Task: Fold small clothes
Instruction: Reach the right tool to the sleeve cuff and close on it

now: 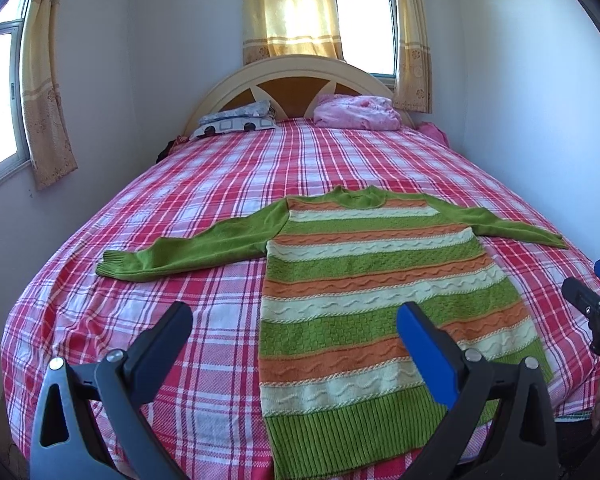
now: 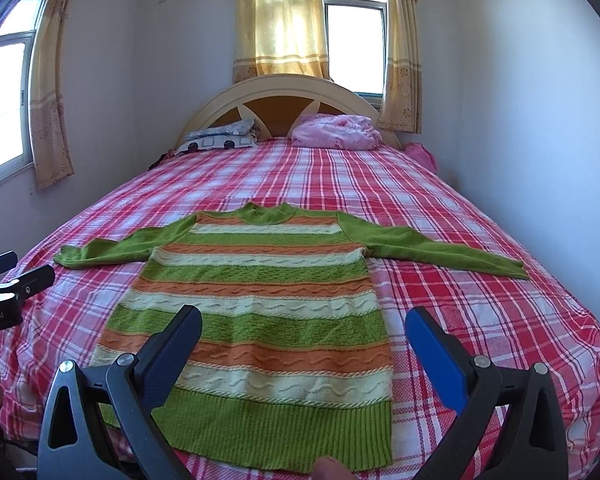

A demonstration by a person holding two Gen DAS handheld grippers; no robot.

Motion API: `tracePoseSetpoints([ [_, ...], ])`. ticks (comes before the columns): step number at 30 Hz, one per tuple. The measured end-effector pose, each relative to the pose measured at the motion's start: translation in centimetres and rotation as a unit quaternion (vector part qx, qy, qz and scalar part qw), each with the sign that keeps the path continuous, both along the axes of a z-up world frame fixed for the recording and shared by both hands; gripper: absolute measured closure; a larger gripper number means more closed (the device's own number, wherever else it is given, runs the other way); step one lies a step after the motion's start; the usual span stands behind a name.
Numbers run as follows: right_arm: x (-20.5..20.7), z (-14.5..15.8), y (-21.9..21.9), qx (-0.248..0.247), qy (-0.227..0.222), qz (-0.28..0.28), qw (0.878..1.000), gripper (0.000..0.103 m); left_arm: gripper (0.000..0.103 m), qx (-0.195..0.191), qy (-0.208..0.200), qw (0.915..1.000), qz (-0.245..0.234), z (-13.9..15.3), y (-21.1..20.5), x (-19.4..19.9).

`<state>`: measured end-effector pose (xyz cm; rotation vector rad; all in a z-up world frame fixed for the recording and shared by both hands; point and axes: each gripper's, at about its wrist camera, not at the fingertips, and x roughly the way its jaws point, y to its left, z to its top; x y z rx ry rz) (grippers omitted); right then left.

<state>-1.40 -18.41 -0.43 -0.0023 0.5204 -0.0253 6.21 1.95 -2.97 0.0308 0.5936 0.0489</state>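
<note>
White walls and yellow curtains (image 1: 292,8) frame the room, and a bed (image 1: 204,184) with a red, pink and white plaid sheet fills most of what I see. At its far end stands an arched cream headboard (image 1: 296,66), with a patterned pillow (image 1: 236,118) on one side and a bunched pink blanket (image 1: 356,112) on the other.

My sweater (image 1: 364,292) lies flat on the sheet near the foot of the bed, neckline toward the headboard and ribbed green hem toward me. Its body is banded in green, orange and cream, and both plain green sleeves are spread outward, the one on my left side ending in a ribbed cuff.

My left fingers (image 1: 296,332) stand wide apart and hold nothing. They hover above the lower left part of the sweater, one dark finger over bare sheet beside the garment's edge and the blue-padded one over the striped body. My right fingers (image 2: 304,332) are likewise spread wide and empty, above the lower right part, with the dark finger over the stripes and the blue one over the sheet just beside the sweater's right edge.

Each camera catches the other tool at its frame edge, both near the foot of the bed.
</note>
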Motion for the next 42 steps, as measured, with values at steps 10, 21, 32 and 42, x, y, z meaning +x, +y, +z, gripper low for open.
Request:
tracePoseSetpoints([
  [10, 5.4, -3.7, -3.9, -0.002, 0.062, -0.033, 0.998, 0.001, 0.0, 0.014, 0.042, 0.999, 0.002, -3.2, -0.1, 5.9],
  [21, 11.9, -6.0, -10.2, 0.03, 0.101, -0.074, 0.992, 0.001, 0.0, 0.017, 0.02, 0.9996, -0.001, -4.2, -1.6, 12.3],
  [32, 16.8, -7.3, -22.0, 0.09, 0.114, -0.153, 0.978, 0.002, 0.0, 0.018, 0.024, 0.9993, 0.024, -6.3, -2.0, 19.9],
  [42, 18.6, -9.8, -35.2, 0.189, 0.136, -0.257, 0.938, 0.025, 0.0, 0.018, 0.032, 0.9977, 0.058, -8.3, -1.9, 23.8],
])
